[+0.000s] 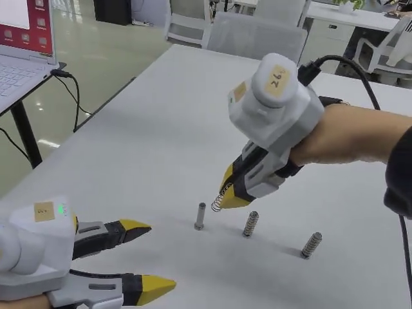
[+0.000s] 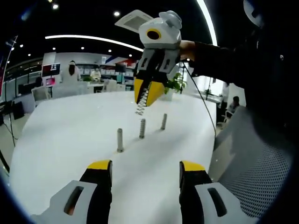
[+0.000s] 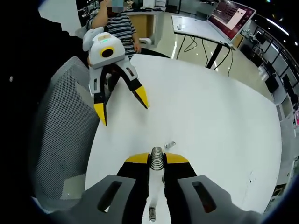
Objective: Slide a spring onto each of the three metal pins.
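Metal bare pin (image 1: 200, 215) stands on the white table (image 1: 161, 129). The right gripper (image 1: 230, 193) pinches a spring (image 1: 219, 198) in closed yellow tips, just above the pin at its 1 o'clock. At its 3 o'clock, the nearer pin (image 1: 250, 223) and the farther pin (image 1: 311, 244) already wear springs. The left gripper (image 1: 161, 254), jaws spread and holding nothing, sits at 7 o'clock in the head view.

An open-plan office (strip-lit ceiling (image 2: 93, 39)): white desks (image 1: 347, 14), office chairs (image 1: 257, 35), an open laptop (image 1: 16, 74).
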The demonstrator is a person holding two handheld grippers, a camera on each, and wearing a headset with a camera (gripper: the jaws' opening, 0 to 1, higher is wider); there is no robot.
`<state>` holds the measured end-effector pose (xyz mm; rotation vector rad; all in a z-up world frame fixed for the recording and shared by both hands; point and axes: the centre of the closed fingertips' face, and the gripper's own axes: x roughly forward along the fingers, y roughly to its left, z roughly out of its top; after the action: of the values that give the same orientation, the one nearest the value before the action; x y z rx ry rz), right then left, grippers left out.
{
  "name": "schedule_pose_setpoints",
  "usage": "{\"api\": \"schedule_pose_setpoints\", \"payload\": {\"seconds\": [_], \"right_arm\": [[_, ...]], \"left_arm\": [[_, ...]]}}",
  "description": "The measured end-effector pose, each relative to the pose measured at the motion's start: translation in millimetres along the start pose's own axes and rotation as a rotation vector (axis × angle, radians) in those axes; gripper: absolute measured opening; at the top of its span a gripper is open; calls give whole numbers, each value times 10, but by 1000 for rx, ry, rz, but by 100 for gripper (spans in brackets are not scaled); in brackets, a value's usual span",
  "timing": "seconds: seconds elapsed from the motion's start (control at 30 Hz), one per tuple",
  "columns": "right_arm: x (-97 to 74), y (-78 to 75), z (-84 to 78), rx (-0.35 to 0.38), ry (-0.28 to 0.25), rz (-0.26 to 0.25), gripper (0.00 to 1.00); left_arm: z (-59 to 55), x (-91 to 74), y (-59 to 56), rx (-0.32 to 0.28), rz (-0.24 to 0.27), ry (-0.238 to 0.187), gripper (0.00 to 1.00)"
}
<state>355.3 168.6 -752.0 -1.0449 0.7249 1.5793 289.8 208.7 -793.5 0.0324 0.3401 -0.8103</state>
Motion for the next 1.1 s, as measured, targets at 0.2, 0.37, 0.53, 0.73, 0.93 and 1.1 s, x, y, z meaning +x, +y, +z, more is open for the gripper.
{"api": "schedule_pose_setpoints", "payload": {"seconds": [0.2, 0.37, 0.53, 0.73, 0.93, 1.1], "right_arm": [[123, -95, 5, -27, 39, -8, 8], [187, -187, -19, -26, 54, -15, 8], [254, -250, -50, -21, 72, -18, 8], [329, -270, -35, -13, 75, -6, 8], [374, -305, -77, -16, 97, -3, 8], [403, -303, -60, -14, 96, 5, 8]], "left_arm": [[7, -20, -18, 1, 5, -3, 55], [-10, -28, -21, 0, 9, -1, 55], [-16, -22, -43, 3, 2, 6, 55], [-17, -6, -52, 8, -3, 9, 55], [-38, -9, -39, 8, -5, 14, 55], [-43, -12, -24, 9, -5, 17, 54]]}}
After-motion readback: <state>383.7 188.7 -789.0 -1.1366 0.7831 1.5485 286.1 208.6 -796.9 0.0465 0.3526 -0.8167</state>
